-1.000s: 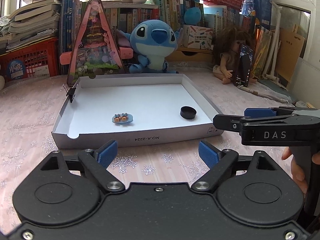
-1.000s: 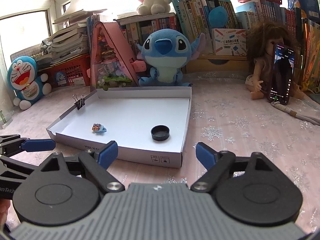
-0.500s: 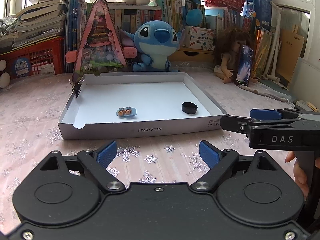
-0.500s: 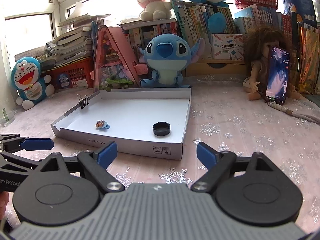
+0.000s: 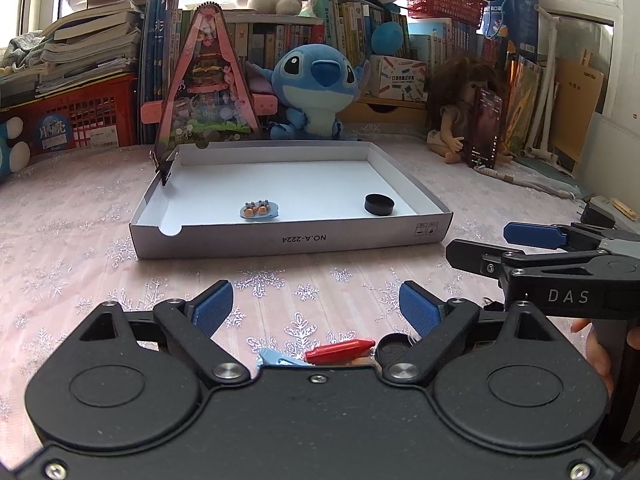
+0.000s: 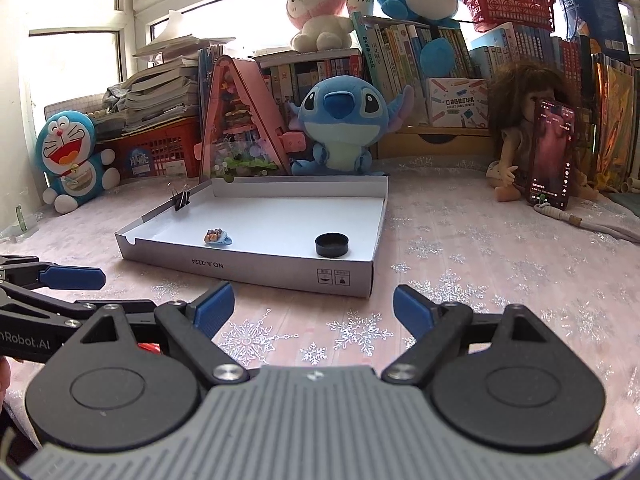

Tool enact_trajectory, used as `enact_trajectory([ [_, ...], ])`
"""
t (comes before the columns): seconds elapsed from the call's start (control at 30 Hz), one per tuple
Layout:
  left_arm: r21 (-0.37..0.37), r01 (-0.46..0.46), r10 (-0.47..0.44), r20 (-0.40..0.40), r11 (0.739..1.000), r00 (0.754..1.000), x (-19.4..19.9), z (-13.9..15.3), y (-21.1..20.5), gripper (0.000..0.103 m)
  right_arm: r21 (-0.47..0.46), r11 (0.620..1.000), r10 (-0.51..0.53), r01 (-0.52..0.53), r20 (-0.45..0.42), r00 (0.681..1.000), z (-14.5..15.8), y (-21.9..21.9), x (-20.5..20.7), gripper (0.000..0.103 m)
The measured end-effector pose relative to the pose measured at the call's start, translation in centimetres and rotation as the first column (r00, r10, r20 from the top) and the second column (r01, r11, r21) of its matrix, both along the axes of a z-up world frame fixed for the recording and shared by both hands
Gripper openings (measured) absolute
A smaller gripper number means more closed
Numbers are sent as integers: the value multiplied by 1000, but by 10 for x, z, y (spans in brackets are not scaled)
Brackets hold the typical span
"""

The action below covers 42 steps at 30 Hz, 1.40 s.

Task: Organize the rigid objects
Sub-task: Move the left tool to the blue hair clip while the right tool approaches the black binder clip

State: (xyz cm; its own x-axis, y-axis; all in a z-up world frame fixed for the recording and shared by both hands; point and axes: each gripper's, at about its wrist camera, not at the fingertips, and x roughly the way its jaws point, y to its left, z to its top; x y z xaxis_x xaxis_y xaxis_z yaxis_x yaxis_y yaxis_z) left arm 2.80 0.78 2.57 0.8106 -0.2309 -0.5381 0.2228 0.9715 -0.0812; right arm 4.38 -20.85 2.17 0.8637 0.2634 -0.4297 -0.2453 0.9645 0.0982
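Note:
A shallow white cardboard tray (image 5: 288, 240) (image 6: 256, 266) lies on the snowflake tablecloth. In it are a small blue plate of toy food (image 5: 259, 211) (image 6: 217, 237) and a black round cap (image 5: 379, 204) (image 6: 331, 244). My left gripper (image 5: 316, 312) is open and empty, well short of the tray. Just below its fingers lie a red pen-like piece (image 5: 340, 350), a light blue piece (image 5: 276, 358) and a second black cap (image 5: 394, 347). My right gripper (image 6: 312, 306) is open and empty, to the right of the left one.
A black binder clip (image 5: 164, 172) (image 6: 181, 200) sits on the tray's left wall. Behind the tray stand a pink triangular toy house (image 5: 208, 88), a blue plush (image 5: 316, 84), a doll holding a phone (image 6: 548, 152), a Doraemon plush (image 6: 74, 160) and bookshelves.
Both grippers have drawn back from the tray and risen. The red piece, blue piece and second black cap have come into view under the left gripper.

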Motion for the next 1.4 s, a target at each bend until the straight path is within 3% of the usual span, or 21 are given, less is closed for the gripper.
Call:
enact_trajectory([
  [1.07,19,14,-15,34,1000,999,-31,-21,8,89,-28,999,-33,33,23,999,-24,-17,-37,93],
  [1.33,2,-21,21,8,1000,1000,-30,-24,23,79,-60,997,-50,50,-8,999,-31,-25,-41,93],
  [1.4,-4,-23,23,-2,1000,1000,-29,-25,26,71,-76,995,-71,70,-4,997,-32,-25,-41,93],
])
